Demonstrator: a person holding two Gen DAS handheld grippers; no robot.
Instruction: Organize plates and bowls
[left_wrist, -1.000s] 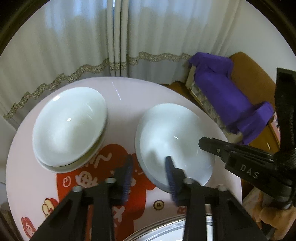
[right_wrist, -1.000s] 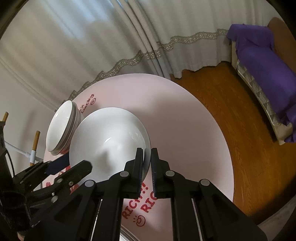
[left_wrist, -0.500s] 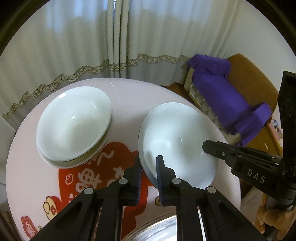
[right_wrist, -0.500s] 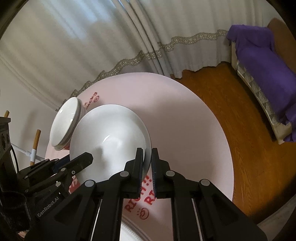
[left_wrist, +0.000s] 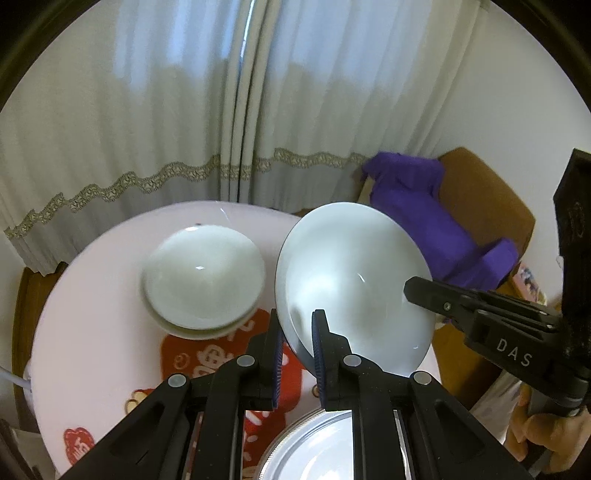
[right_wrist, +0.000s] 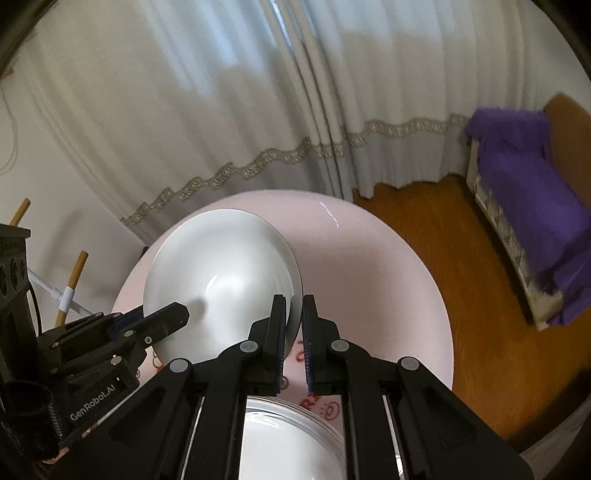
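Together, the left gripper (left_wrist: 297, 349) and right gripper (right_wrist: 294, 330) each clamp opposite rims of one white bowl (left_wrist: 354, 291), held tilted above the pink bench (left_wrist: 99, 295), beside the stacked bowls (left_wrist: 203, 282) resting there.

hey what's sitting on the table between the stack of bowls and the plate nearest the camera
Nothing stands there. In the left wrist view only bare tablecloth with its red cartoon print runs from the stacked bowls to the silver-rimmed plate.

White bowl (left_wrist: 354, 280) tilted above table; two bowls (left_wrist: 203, 280) stacked.
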